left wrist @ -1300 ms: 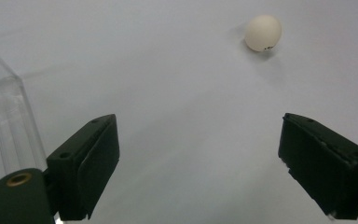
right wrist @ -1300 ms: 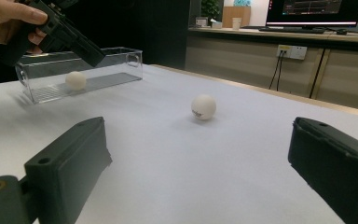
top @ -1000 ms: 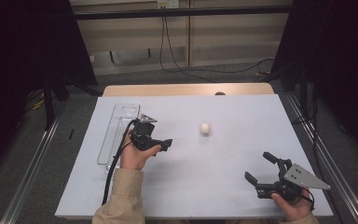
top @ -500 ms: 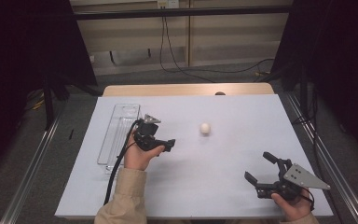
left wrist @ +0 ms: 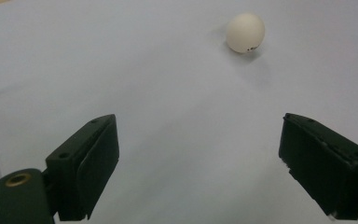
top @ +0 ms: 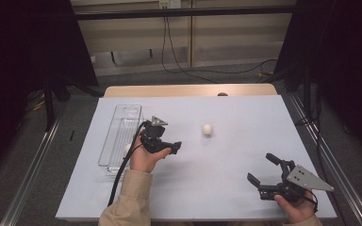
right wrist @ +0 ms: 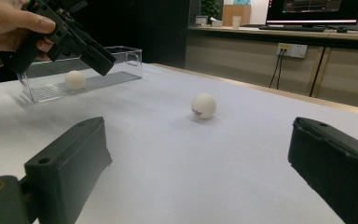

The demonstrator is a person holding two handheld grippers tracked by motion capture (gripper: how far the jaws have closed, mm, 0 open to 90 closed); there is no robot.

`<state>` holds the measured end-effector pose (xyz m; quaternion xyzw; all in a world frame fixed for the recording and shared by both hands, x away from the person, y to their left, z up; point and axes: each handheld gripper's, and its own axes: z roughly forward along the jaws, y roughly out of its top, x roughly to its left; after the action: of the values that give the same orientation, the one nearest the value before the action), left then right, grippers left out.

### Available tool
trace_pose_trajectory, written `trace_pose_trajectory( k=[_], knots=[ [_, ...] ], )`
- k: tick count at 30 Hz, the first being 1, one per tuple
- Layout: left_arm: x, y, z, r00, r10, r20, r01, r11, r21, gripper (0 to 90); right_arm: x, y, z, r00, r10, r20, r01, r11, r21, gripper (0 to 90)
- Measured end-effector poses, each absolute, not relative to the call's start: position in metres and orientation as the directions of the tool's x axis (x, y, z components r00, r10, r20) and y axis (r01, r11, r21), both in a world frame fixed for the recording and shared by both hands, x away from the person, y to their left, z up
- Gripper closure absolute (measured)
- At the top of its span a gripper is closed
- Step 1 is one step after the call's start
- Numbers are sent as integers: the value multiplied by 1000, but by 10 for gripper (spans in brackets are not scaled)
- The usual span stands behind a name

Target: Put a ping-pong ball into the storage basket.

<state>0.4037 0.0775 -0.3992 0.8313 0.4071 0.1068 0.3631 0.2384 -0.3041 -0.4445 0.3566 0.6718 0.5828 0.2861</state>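
Left claw: jaws spread wide and empty; over the last second it has slid a little rightward from the tray toward the ball, which lies ahead and slightly right of the jaws in the left gripper view.
Right claw: jaws wide, empty, held low near the front right of the table; unmoved since a second ago.
Meaning of change: likely the approach to a pick-up; the ball is not yet between the jaws.
Small white round plastic ball: smooth, matte, a faint dark print on its side; rests free at mid-table, well apart from the tray.
Long clear plastic tray: rectangular, thin glossy walls, left side of the table; holds a second white ball.
White table: flat, matte, paper-like surface.
Jaw pads: black, blocky, dull finish.
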Motion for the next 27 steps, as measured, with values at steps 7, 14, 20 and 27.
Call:
trace_pose_trajectory(
  k=[7,14,20,27],
  knots=[
    [404,74,-400,654,748,-115,593,-413,692,123,238,-304,-444,-582,812,30,145,68,987,43],
    [404,68,-403,660,743,-114,588,-416,693,123,238,-304,-444,-583,812,30,144,67,987,43],
    [405,64,-406,667,738,-106,585,-429,688,123,238,-304,-444,-584,811,30,144,68,987,43],
    [405,57,-409,676,730,-99,579,-444,684,122,238,-304,-444,-582,813,30,144,67,987,43]
  ],
)
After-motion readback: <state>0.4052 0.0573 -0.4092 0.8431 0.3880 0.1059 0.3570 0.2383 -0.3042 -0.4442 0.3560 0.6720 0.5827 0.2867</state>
